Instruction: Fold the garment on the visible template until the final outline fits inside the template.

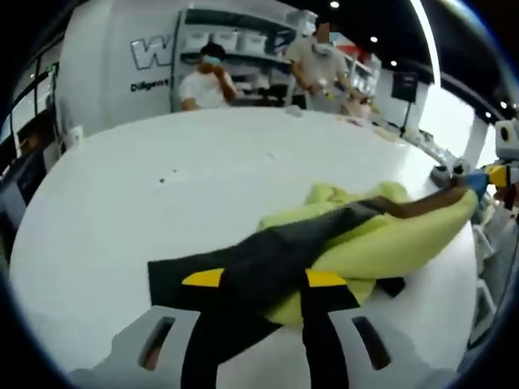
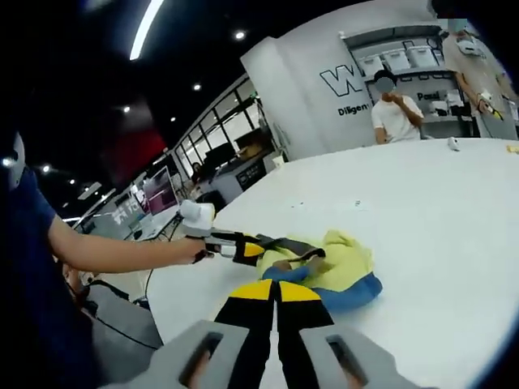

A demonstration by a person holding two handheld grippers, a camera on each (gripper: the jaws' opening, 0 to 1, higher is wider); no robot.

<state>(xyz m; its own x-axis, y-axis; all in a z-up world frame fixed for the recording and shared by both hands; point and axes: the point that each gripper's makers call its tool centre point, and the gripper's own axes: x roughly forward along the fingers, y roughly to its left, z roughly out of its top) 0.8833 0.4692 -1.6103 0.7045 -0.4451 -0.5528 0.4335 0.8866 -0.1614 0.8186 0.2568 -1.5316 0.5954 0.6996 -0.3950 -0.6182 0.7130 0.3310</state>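
- Left gripper (image 1: 263,284): black jaws pinched on the rumpled yellow-green garment with dark panel (image 1: 357,235), lifted across the white round table (image 1: 162,186).
- Right gripper (image 2: 277,296): jaws pressed together (blue hem (image 2: 357,293) just ahead), garment (image 2: 340,259) bunched near the table's edge.

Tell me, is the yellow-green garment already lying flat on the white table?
No: in the left gripper view the garment is bunched and lifted off the white table, stretched between the left gripper and the right gripper.
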